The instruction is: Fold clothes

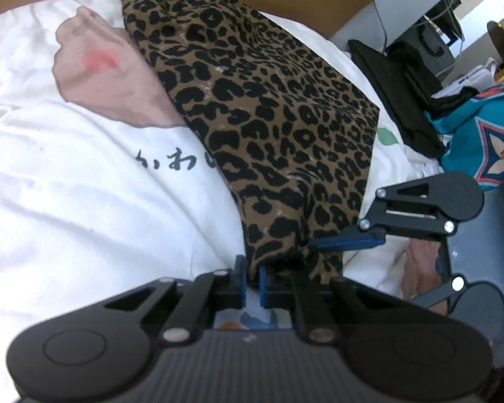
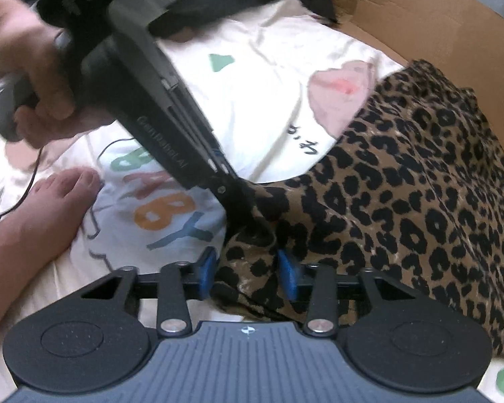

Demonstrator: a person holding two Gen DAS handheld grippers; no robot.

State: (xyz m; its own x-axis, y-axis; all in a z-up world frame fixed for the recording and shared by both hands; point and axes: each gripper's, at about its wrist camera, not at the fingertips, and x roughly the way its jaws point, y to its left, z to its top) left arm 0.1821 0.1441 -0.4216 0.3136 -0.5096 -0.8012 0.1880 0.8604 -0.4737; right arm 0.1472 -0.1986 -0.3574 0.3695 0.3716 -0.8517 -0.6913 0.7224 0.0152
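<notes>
A leopard-print garment (image 1: 268, 114) lies stretched over a white printed sheet (image 1: 67, 181). My left gripper (image 1: 251, 280) is shut on the garment's near corner. The right gripper (image 1: 346, 238) shows at the right of the left wrist view, against the same end of the cloth. In the right wrist view the leopard garment (image 2: 403, 194) bunches between my right gripper's (image 2: 248, 272) blue pads (image 2: 287, 273), which stand apart around the cloth. The left gripper (image 2: 238, 201) reaches in from the upper left, held by a hand (image 2: 27, 67), pinching the cloth.
A cardboard box wall (image 2: 420, 10) stands behind the sheet. Black clothing (image 1: 396, 90) and a teal patterned cloth (image 1: 480, 134) lie to the right. A bare foot (image 2: 40, 211) rests on the sheet at the left. A black cable (image 2: 23, 194) runs beside it.
</notes>
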